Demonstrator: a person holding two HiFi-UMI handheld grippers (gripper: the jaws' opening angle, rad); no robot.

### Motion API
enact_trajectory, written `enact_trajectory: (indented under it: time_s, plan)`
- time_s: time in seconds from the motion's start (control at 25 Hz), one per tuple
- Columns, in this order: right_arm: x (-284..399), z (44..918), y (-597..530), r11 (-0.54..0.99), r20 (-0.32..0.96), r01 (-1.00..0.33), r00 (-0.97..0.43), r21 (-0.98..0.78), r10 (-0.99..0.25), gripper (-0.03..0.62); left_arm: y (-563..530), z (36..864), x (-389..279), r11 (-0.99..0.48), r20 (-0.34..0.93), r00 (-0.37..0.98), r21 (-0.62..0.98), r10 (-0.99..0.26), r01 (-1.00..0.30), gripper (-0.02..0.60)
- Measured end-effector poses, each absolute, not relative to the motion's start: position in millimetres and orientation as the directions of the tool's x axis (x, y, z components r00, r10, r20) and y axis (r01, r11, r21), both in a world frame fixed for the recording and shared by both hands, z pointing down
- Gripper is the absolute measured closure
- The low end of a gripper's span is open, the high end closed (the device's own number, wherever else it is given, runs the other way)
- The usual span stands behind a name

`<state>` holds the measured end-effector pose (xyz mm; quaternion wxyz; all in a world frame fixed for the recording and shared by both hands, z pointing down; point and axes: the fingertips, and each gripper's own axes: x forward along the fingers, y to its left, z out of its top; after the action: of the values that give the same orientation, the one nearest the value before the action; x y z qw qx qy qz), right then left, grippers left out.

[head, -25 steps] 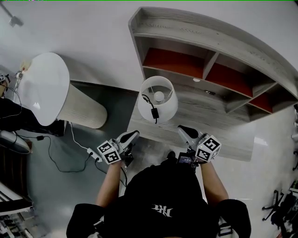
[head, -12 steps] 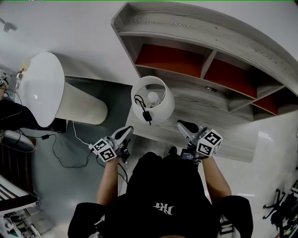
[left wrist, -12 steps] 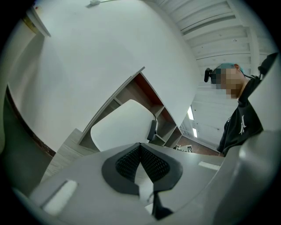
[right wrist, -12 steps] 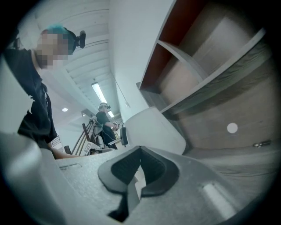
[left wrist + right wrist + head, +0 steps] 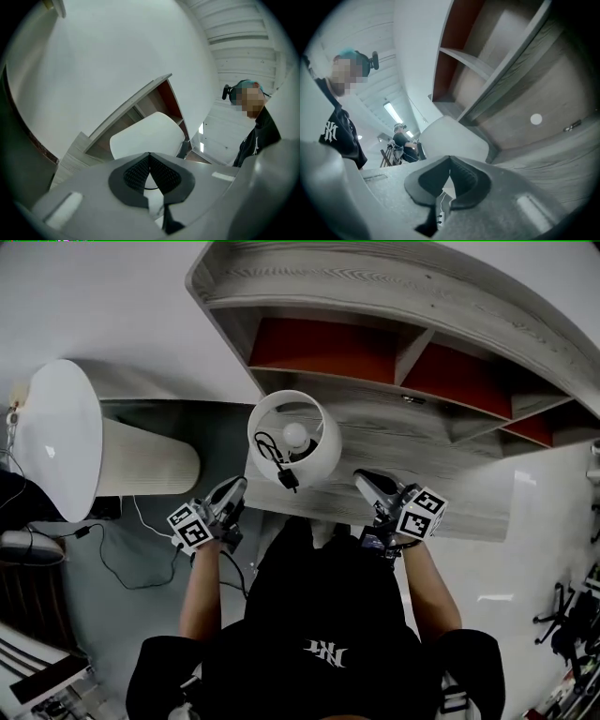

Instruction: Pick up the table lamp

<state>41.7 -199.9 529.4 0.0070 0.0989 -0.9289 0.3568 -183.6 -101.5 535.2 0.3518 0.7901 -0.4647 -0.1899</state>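
A table lamp (image 5: 292, 448) with a white drum shade stands on the grey wooden desk (image 5: 441, 493); its bulb and a black cord with a switch show inside the shade. My left gripper (image 5: 234, 487) is just left of the shade, jaws shut and empty. To the shade's right my right gripper (image 5: 364, 480) is shut too, holding nothing. The shade (image 5: 147, 133) fills the middle of the left gripper view, beyond the closed jaws. In the right gripper view the same shade (image 5: 452, 138) stands ahead of the closed jaws.
The desk has a hutch with red-backed compartments (image 5: 323, 348) behind the lamp. A large white cylinder (image 5: 103, 451) lies on the floor at left, with cables and a power strip (image 5: 141, 521) near it. Another person (image 5: 401, 143) stands far back in the right gripper view.
Both grippers have come closer to the lamp, the left one up beside the shade and the right one level with it. Both stay shut.
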Motion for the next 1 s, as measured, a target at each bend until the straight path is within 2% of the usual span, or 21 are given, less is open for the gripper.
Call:
enact_trajectory:
  time_s: [0.12,0.28,0.44,0.76,1.0]
  plan:
    - [34.4,527.7,-203.2,0.669,0.051,-0.18,-0.977,-0.721,-0.207,0.576,-113.6,547.7,-198.0,-0.314,0.069,0.553,0.762,-0.83,-0.566,0.581]
    - [33.8,537.5,-215.0,0.503,-0.051,-0.099,-0.96,-0.858,-0.276,0.548,-133.1,564.9,-208.7,-0.315,0.119,0.637,0.791,-0.761,-0.524,0.583]
    - [39.4,548.4,-220.1,0.408,-0.059,-0.107,-0.925,-0.907,-0.375,0.533,-147.3,570.6,-212.6,-0.342,0.117,0.708,0.814,-0.696,-0.47,0.583]
    - [36.3,562.5,-207.6,0.318,-0.039,-0.114,-0.898,-0.941,-0.438,0.471,-176.0,592.9,-218.0,-0.34,0.119,0.794,0.858,-0.596,-0.384,0.56]
    - [35.7,570.2,-202.9,0.28,-0.056,-0.098,-0.866,-0.955,-0.496,0.457,-189.3,601.4,-222.6,-0.322,0.05,0.836,0.909,-0.546,-0.264,0.524]
